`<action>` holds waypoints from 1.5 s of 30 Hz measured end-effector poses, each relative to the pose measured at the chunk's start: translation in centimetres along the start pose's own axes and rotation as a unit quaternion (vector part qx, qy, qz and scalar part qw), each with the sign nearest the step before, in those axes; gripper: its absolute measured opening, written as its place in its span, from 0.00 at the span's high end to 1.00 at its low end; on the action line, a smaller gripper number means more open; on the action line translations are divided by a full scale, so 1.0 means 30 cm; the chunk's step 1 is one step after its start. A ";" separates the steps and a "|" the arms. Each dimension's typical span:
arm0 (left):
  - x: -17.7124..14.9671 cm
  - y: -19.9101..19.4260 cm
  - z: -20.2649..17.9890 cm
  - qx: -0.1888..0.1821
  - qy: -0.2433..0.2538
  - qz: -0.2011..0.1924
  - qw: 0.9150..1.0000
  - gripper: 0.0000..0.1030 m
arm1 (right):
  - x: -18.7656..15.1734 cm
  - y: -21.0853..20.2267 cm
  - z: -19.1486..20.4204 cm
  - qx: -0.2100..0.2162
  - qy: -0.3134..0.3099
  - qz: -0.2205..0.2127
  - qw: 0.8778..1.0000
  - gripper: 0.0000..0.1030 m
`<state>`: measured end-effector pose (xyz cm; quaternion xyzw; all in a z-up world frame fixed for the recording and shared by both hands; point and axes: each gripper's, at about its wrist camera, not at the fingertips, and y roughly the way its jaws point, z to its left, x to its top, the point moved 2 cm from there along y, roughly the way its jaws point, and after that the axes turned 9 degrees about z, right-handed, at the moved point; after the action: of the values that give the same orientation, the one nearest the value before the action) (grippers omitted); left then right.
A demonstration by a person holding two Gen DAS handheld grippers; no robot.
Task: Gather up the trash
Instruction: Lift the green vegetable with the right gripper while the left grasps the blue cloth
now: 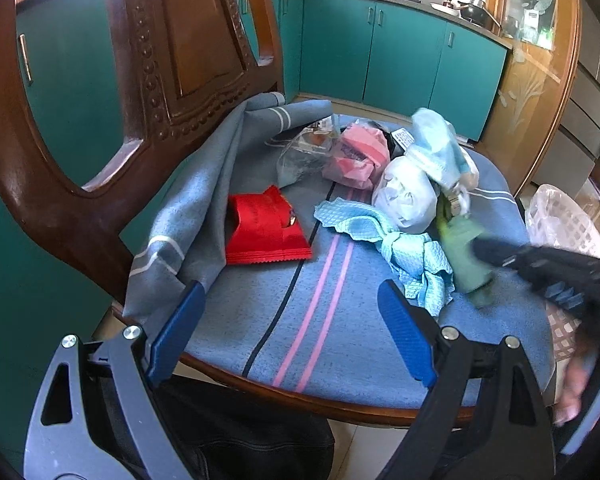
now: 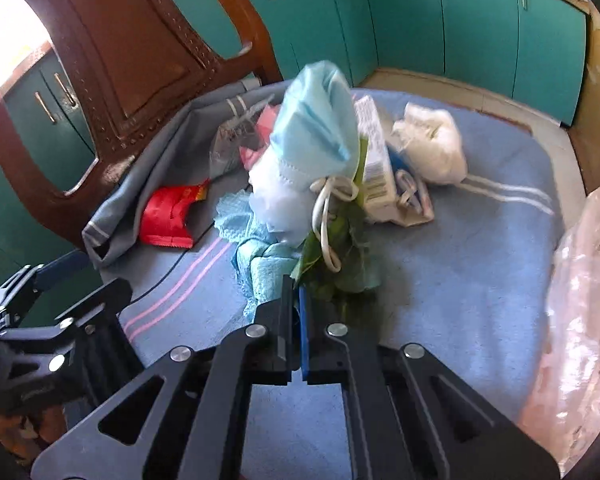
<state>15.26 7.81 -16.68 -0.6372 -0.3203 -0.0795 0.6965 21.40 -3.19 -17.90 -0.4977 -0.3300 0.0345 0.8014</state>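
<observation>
Trash lies on a blue cloth-covered chair seat [image 1: 340, 320]: a red wrapper [image 1: 266, 230], a light blue wipe [image 1: 404, 252], a pink packet [image 1: 358, 154], a clear bag [image 1: 300, 152] and a white crumpled bag [image 1: 406, 196]. My right gripper [image 2: 298, 296] is shut on green leaves [image 2: 340, 252] with a light blue face mask [image 2: 316, 128] hanging off them, lifted above the seat; it also shows in the left wrist view [image 1: 480, 248]. My left gripper [image 1: 292, 320] is open and empty over the seat's near edge.
The carved wooden chair back [image 1: 172, 40] rises at the left. A plastic-lined white basket [image 1: 564, 224] stands right of the chair, also in the right wrist view [image 2: 584, 300]. A small carton [image 2: 374, 160] and white bag [image 2: 432, 144] lie behind the mask. Teal cabinets [image 1: 400, 52] stand beyond.
</observation>
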 end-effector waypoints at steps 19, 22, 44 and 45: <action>0.097 0.107 -0.167 -0.055 0.011 0.024 0.998 0.14 | -0.031 -0.204 -0.178 -0.043 0.038 -0.058 0.997 0.40; 0.123 0.162 -0.202 -0.075 0.004 0.047 0.996 0.20 | -0.034 -0.268 -0.229 -0.031 0.065 -0.090 0.993 0.40; 0.020 0.159 -0.164 -0.114 0.088 0.079 0.986 0.67 | -0.038 0.024 -0.106 -0.122 0.012 0.017 0.992 0.27; 0.018 0.171 -0.157 -0.116 0.083 0.084 0.986 0.66 | -0.038 0.035 -0.098 -0.128 0.006 0.019 0.992 0.27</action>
<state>19.95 4.44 -20.59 -0.7293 -0.1956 -0.1100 0.6463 22.45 -5.37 -20.17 -0.6030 -0.3173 0.0045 0.7319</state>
